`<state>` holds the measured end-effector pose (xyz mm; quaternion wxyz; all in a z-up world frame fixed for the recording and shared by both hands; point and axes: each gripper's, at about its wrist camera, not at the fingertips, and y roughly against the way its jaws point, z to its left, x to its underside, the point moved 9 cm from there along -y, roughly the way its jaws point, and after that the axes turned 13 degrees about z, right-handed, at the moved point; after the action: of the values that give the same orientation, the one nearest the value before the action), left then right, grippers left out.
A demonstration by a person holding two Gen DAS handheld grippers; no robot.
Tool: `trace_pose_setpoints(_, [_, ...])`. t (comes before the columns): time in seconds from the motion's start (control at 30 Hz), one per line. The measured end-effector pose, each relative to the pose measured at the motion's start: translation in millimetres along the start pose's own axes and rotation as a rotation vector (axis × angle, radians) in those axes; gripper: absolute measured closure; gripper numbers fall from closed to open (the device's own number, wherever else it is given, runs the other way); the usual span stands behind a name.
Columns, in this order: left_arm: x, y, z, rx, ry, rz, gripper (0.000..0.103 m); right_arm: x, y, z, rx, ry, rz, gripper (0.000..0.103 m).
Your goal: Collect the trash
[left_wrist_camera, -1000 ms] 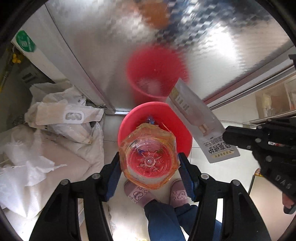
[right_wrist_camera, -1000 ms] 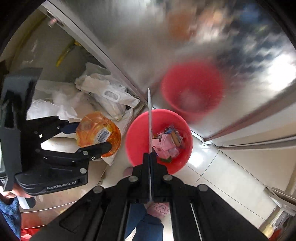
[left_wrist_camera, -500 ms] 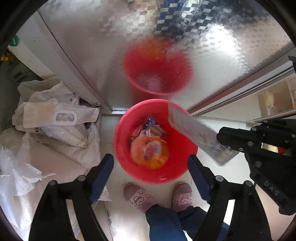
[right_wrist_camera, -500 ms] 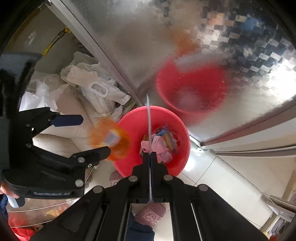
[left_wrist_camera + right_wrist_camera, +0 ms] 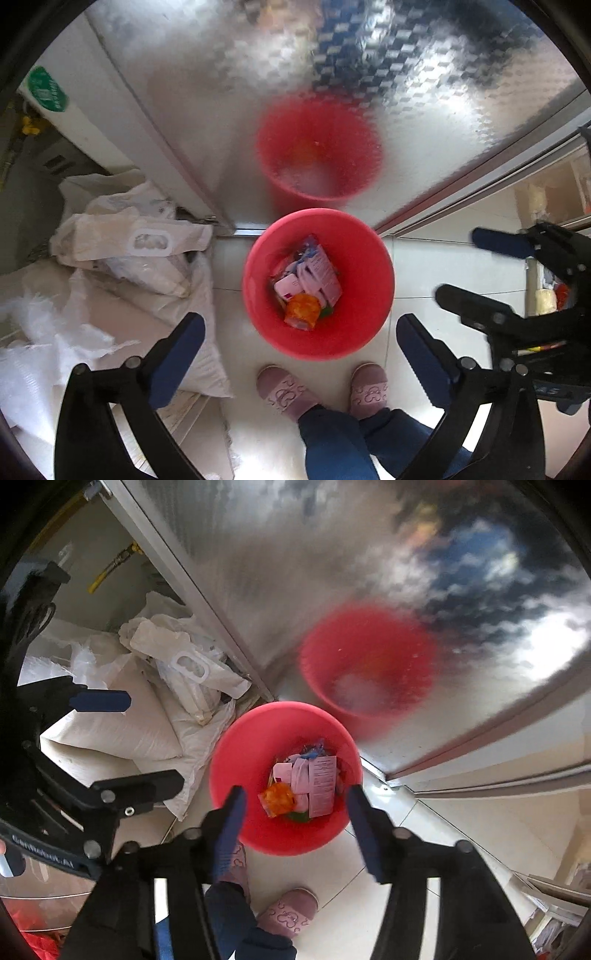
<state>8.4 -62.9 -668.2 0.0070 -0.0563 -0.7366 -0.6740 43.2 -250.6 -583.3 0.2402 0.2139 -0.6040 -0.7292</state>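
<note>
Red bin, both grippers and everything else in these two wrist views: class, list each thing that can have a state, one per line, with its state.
Red bin: upright on the floor, open-topped, partly filled.
Orange plastic bottle: lying inside the bin.
White printed packet: lying flat on the trash in the bin.
Left gripper: jaws opening, nothing between them.
Right gripper: jaws opening, empty.
White sacks: slumped beside the bin.

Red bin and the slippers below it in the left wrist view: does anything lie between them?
No. In the left wrist view only bare pale floor tile separates the red bin from the slippers.
</note>
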Motion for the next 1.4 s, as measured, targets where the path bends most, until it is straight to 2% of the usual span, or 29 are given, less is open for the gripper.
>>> trace_pose_setpoints(0.1, [5,17,-1,0.001,-0.003,-0.011,0.000,7,19,-1,0.019,-0.015,-0.029,0.028])
trace_pose_setpoints(0.17, [11,32,-1,-0.009,-0.010,-0.020,0.000,11,36,-2,0.027,-0.029,-0.058,0.026])
trace_pose_setpoints(0.3, [22,70,-4,-0.022,0.005,-0.041,0.000,20,70,0,0.033,-0.037,-0.095,0.003])
trace_pose_setpoints(0.33, [24,81,-4,-0.020,0.006,-0.049,0.000,22,78,0,0.032,-0.037,-0.096,0.001])
trace_pose_setpoints(0.43, [31,118,-8,-0.031,0.007,-0.082,0.000,27,104,2,0.022,-0.051,-0.099,0.000])
trace_pose_setpoints(0.63, [47,191,-26,-0.065,0.001,-0.135,0.000,35,178,9,0.041,-0.071,-0.163,0.000])
trace_pose_setpoints(0.87, [72,293,-38,-0.082,0.013,-0.243,0.000,41,272,32,0.056,-0.071,-0.246,0.000])
trace_pose_setpoints(1.03, [85,372,-40,-0.090,0.030,-0.344,0.000,41,345,49,0.090,-0.035,-0.345,0.000])
trace_pose_setpoints(1.4, [103,495,-39,-0.083,-0.011,-0.491,0.000,36,444,74,0.080,-0.090,-0.444,0.000])
